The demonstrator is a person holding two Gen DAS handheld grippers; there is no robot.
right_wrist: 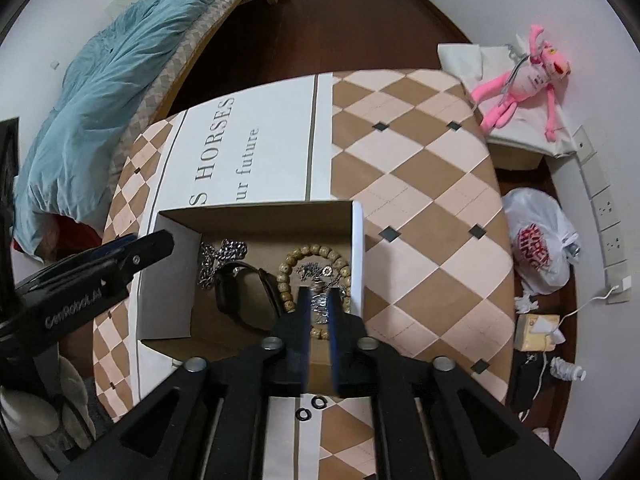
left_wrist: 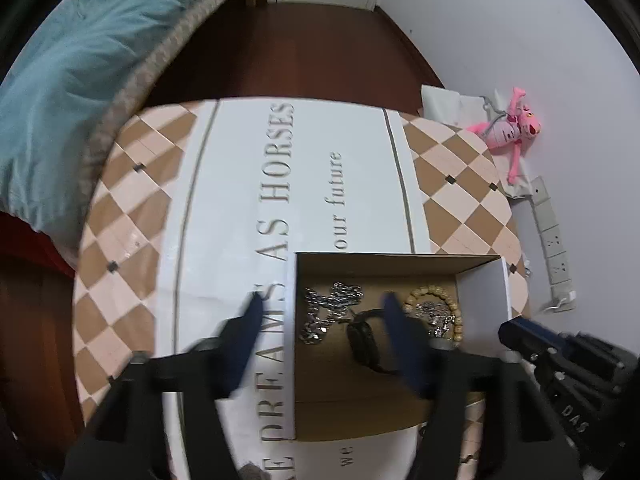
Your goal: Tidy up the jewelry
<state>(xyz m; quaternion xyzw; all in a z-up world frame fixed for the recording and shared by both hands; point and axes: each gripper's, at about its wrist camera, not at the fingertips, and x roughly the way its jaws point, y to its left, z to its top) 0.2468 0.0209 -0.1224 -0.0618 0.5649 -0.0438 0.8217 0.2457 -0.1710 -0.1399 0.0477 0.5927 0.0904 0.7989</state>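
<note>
Right gripper pinches silvery chain inside cardboard box.

Open cardboard box on checkered tablecloth, inside it silver chain necklace left, black wristwatch middle, wooden bead bracelet right (ringing small silver pieces).

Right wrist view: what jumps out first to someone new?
The open cardboard box mid-table, holding a wooden bead bracelet, a silver chain and a dark watch. The right hand-held gripper is nearly closed on a silvery piece inside it. A pink plush toy lies far right.
</note>
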